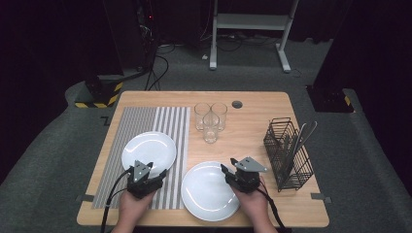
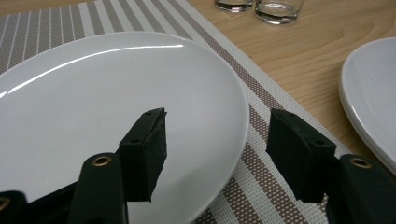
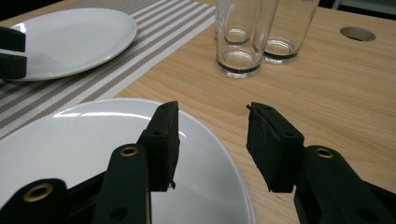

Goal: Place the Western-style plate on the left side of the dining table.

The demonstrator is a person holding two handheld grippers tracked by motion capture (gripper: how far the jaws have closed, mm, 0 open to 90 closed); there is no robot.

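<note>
Tabletop (image 1: 252,145): light wood grain, smooth, satin sheen. Placemat (image 1: 145,121) along left edge: woven fabric-like mesh, matt, coarse weave, grey and white stripes. Left plate (image 2: 93,93) on placemat: white glazed ceramic by the look, glossy, sharp highlights along rim. Right plate (image 3: 70,140) near front edge: same white gloss, smooth. Three glasses (image 1: 210,119) toward back edge: clear glass, thick bases, reflective. Wire basket (image 1: 286,155) by right edge: thin dark metal wire, dull; utensils inside, bright metal. Gripper pads (image 2: 149,149) (image 3: 268,140): black, matt, rubbery or foam-like, edges slightly rough.
</note>
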